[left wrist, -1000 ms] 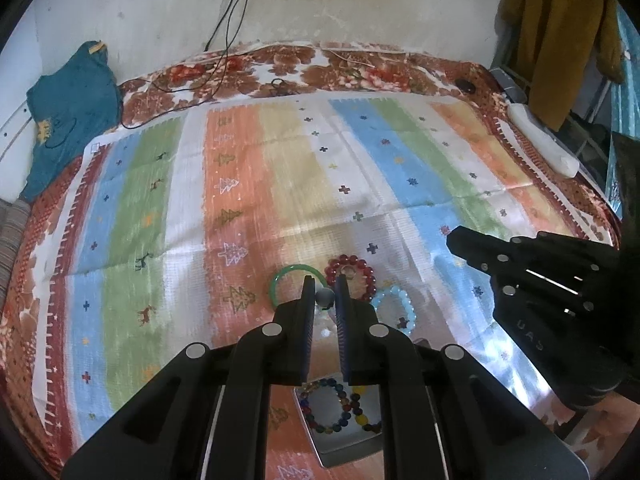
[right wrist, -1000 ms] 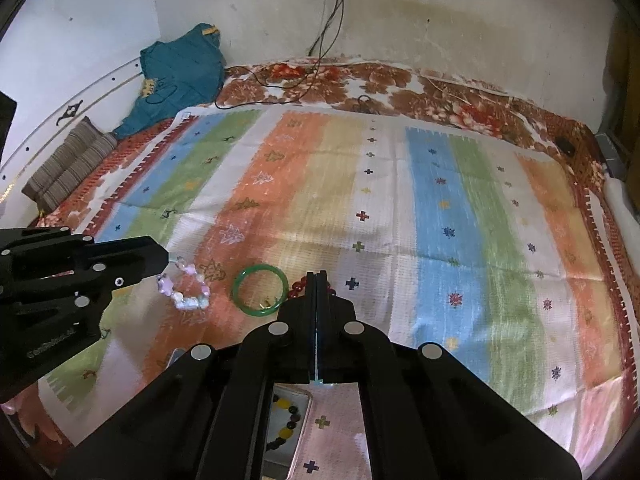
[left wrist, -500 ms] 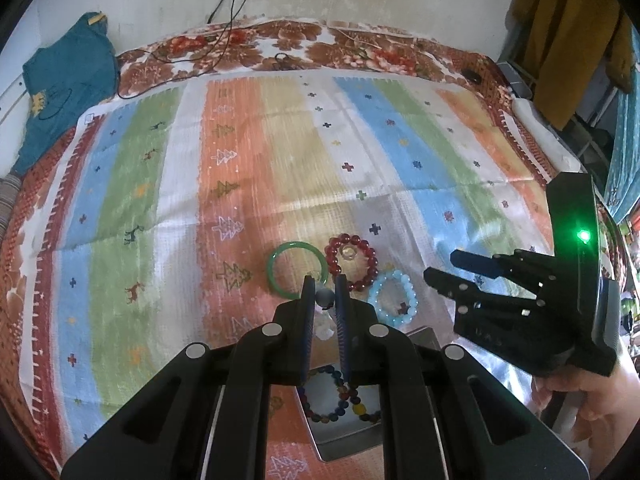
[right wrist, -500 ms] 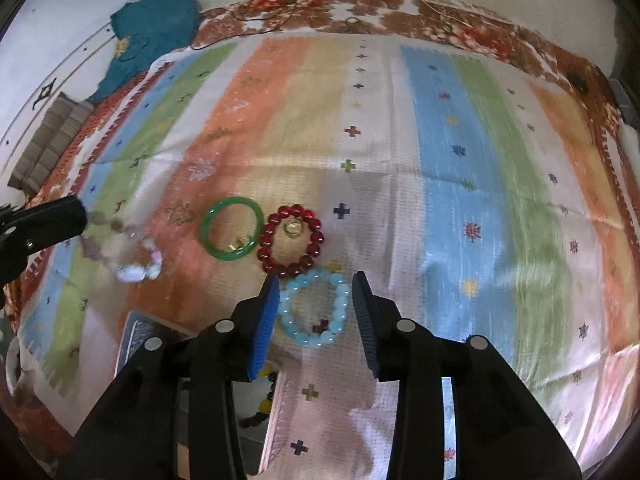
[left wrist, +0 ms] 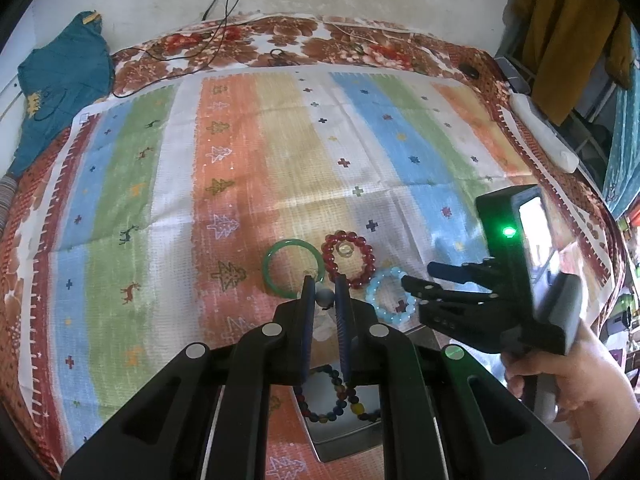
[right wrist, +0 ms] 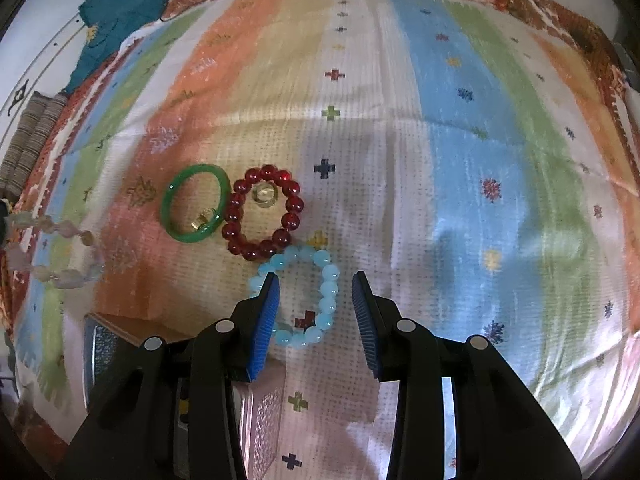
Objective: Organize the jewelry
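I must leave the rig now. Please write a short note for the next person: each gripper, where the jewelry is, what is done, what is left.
Left gripper: shut on a pale bracelet, held above the cloth.
Right gripper: jaws open, low over the blue bracelet, pressing on nothing.
On the cloth: green bangle, red bracelet with a small ring inside it, and the blue bracelet.
Done: a multicoloured bracelet lies in the tray.
Left: place the pale bracelet, then the rest.

Striped cloth (left wrist: 280, 152) covers the floral bedspread (left wrist: 320, 40); a teal garment (left wrist: 60, 80) lies crumpled at its far left corner, cables (left wrist: 216, 12) trail down the wall, mustard clothing (left wrist: 568, 32) hangs right.
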Tool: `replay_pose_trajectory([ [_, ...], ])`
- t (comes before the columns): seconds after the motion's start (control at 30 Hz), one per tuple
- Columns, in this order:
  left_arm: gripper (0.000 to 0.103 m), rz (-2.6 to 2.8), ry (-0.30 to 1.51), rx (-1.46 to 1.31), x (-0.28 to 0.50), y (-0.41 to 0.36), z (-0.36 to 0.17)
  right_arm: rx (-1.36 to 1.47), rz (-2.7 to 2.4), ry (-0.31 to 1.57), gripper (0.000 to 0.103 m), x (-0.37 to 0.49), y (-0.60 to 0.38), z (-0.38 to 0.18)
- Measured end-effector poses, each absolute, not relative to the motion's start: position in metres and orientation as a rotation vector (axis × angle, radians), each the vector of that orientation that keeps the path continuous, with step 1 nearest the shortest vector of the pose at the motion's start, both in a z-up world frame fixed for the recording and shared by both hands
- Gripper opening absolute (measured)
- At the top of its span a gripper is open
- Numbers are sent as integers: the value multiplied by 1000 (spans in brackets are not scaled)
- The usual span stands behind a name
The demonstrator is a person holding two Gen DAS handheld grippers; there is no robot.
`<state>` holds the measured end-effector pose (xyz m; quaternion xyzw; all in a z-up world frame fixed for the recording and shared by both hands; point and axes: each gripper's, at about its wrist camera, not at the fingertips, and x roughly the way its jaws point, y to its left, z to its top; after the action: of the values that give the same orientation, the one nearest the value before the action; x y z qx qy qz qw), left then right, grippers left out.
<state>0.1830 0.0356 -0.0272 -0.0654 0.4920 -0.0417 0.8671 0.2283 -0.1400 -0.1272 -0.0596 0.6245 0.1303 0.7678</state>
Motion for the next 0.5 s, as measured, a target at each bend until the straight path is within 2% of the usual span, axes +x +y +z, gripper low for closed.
replay_pose_trajectory([
  [0.2,10,-92,1032,-133,184,34,-28,-132,263,1400,37,231,-140,-145],
  [0.43,10,-101,1030,-133,184,33,-27,-153,250,1426,15,232,-140,-159],
  [0.5,10,-98,1031,-131,185,33,-27,-154,248,1425,12,233,-142,-162],
])
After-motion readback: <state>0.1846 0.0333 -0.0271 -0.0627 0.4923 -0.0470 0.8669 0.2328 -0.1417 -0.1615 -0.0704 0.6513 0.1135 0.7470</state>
